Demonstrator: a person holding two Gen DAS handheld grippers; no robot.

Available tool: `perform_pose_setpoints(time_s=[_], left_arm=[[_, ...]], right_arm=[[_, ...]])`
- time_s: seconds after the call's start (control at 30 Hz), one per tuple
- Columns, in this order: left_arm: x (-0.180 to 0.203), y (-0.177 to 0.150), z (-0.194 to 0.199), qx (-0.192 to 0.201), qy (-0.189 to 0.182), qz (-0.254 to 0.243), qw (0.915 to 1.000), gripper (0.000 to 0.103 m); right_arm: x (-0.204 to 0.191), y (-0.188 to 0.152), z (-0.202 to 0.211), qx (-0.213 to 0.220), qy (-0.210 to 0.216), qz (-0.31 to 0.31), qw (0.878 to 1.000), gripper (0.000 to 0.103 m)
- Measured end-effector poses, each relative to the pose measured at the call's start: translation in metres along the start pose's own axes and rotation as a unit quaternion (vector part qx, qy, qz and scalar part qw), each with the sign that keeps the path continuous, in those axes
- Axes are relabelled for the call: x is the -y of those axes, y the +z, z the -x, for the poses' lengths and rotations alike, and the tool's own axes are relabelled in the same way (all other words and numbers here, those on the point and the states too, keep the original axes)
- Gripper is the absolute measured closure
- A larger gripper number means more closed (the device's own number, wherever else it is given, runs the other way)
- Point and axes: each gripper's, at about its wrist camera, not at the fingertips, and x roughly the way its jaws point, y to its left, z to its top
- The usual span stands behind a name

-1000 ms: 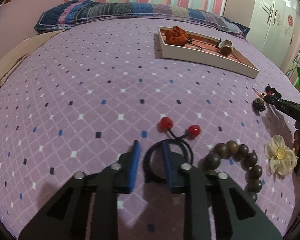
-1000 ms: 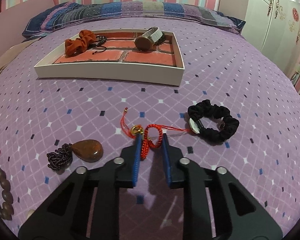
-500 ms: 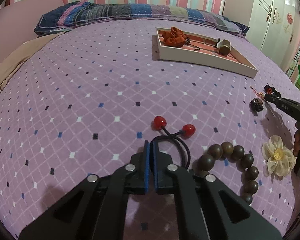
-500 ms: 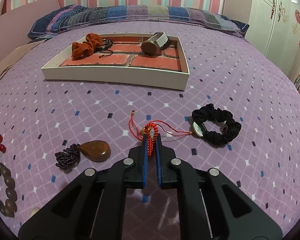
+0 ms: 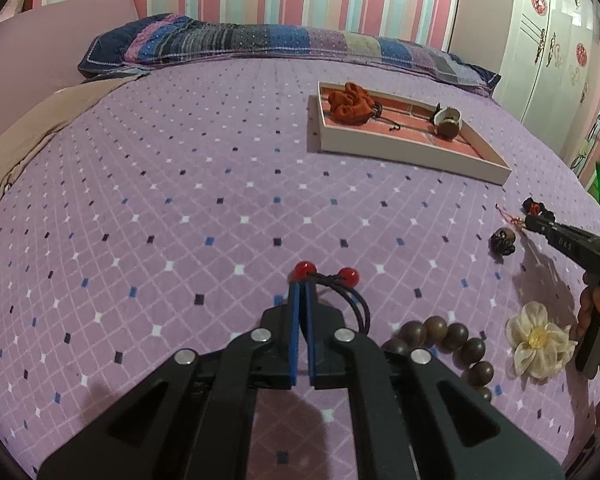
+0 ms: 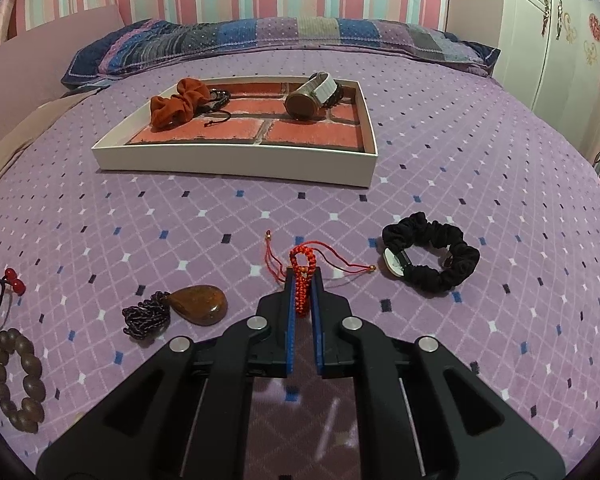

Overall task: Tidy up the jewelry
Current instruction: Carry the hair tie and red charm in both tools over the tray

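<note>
My left gripper [image 5: 302, 285] is shut on the black hair tie with two red beads [image 5: 347, 276]; its cord loops out to the right of the pads. My right gripper [image 6: 302, 274] is shut on the red braided bracelet [image 6: 301, 264], whose thin red strings trail over the purple bedspread. The white tray [image 6: 236, 160] with a brick-pattern floor lies further back and holds an orange scrunchie [image 6: 176, 102], a black cord bracelet and a watch [image 6: 308, 98]. In the left wrist view the tray [image 5: 412, 156] sits at the upper right and the right gripper [image 5: 536, 222] shows at the right edge.
Loose on the bedspread lie a brown bead bracelet [image 6: 18, 380], an amber pendant on a dark cord [image 6: 198, 304], a black scrunchie [image 6: 432, 258] and a cream fabric flower [image 5: 538, 340]. A patterned pillow [image 6: 260, 36] lines the far edge. A white wardrobe [image 5: 548, 40] stands at the right.
Both grippers closed: the left on the bead hair tie's cord, the right on the red bracelet. The hair tie's loop has been drawn narrower and the bracelet now stands pinched upright.
</note>
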Motion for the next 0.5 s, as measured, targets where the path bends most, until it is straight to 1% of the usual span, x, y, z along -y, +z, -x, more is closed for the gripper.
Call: perform_pose_setpoints(time_s=[0.3, 0.5], left_arm=[[0.006, 0.012, 0.007, 0.016, 0.001, 0.013, 0.9998, 0.100], [0.012, 0.029, 0.005, 0.026, 0.003, 0.020, 0.9995, 0.100]], right_arm=[[0.005, 0.001, 0.006, 0.006, 0.011, -0.006, 1.000, 0.095], [0.009, 0.004, 0.008, 0.010, 0.011, -0.004, 1.000, 0.095]])
